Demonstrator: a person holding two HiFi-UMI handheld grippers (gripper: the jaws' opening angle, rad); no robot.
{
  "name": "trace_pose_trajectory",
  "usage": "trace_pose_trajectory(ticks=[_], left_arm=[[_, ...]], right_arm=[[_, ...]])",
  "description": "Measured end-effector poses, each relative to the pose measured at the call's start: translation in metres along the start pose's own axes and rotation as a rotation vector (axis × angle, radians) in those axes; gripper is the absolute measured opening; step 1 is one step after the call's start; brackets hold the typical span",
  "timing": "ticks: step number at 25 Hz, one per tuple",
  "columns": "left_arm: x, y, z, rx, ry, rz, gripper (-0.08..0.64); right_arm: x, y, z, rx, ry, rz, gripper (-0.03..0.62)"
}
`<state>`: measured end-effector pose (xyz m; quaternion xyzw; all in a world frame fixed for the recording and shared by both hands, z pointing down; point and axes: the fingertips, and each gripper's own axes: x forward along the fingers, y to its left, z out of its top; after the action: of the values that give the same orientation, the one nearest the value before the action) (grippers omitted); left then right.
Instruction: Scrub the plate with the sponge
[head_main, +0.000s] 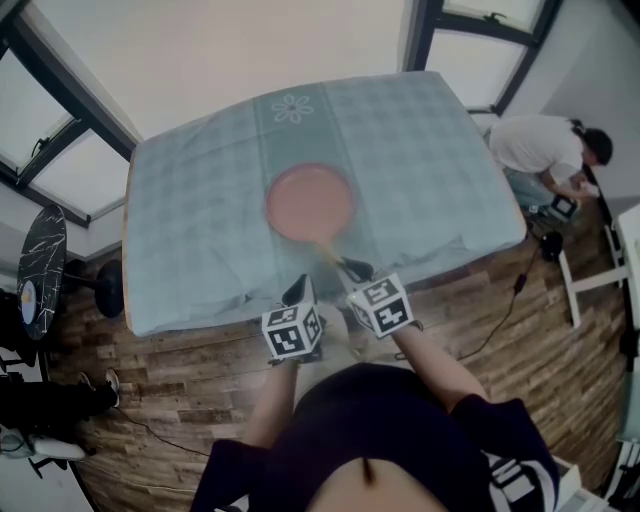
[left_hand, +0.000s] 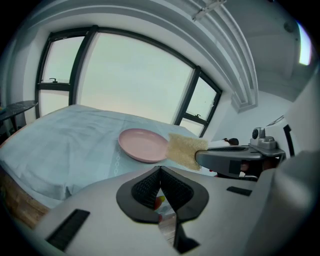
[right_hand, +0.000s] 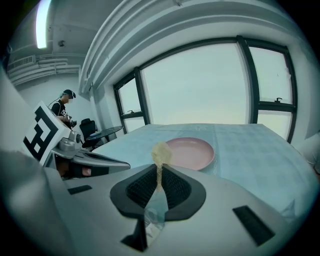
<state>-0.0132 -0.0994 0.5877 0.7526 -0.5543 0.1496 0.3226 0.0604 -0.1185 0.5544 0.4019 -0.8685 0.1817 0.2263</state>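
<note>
1. A pink plate (head_main: 310, 203) lies flat near the middle of the surface (head_main: 200, 250), which is covered by a pale blue checked cloth (head_main: 420, 150)
2. The right gripper (head_main: 355, 268) has its jaws pressed onto a thin yellowish sponge (head_main: 326, 250); in the right gripper view the sponge (right_hand: 161, 152) stands edge-on between the ribbed pads and sticks out past their tips
3. From the head view, the sponge reaches the plate's rim at 6 o'clock; whether it actually touches the rim I cannot tell
4. In the left gripper view the sponge (left_hand: 184, 150) shows its broad, coarse face, overlapping the plate (left_hand: 143, 145) at its 3 o'clock edge, with the right gripper (left_hand: 200, 157) coming in from 3 o'clock
5. The left gripper (head_main: 297, 290) sits just beside the right one, at about its 8 o'clock, over the near edge of the surface; its jaws (left_hand: 160, 169) are pressed together with nothing of the scene between them
6. Seen from the right gripper view, the plate (right_hand: 190, 152) lies just beyond the sponge and the left gripper (right_hand: 125, 164) points in from 9 o'clock
7. A person (head_main: 540, 150) crouches on the wooden floor (head_main: 560, 330) beyond the surface's corner at 2 o'clock
</note>
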Motion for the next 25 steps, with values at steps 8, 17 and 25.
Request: trace_pose_trajectory(ticks=[8, 17, 25], left_arm=[[-0.023, -0.026, -0.016, 0.027, -0.018, -0.025, 0.009], [-0.04, -0.037, -0.031, 0.048, -0.018, -0.022, 0.008], [-0.048, -0.043, -0.037, 0.045, -0.028, -0.021, 0.008]], right_arm=[[-0.041, 0.021, -0.003, 0.026, -0.074, 0.028, 0.035], [-0.07, 0.026, -0.012, 0.048, -0.11, 0.016, 0.035], [-0.078, 0.036, -0.024, 0.048, -0.095, 0.039, 0.035]])
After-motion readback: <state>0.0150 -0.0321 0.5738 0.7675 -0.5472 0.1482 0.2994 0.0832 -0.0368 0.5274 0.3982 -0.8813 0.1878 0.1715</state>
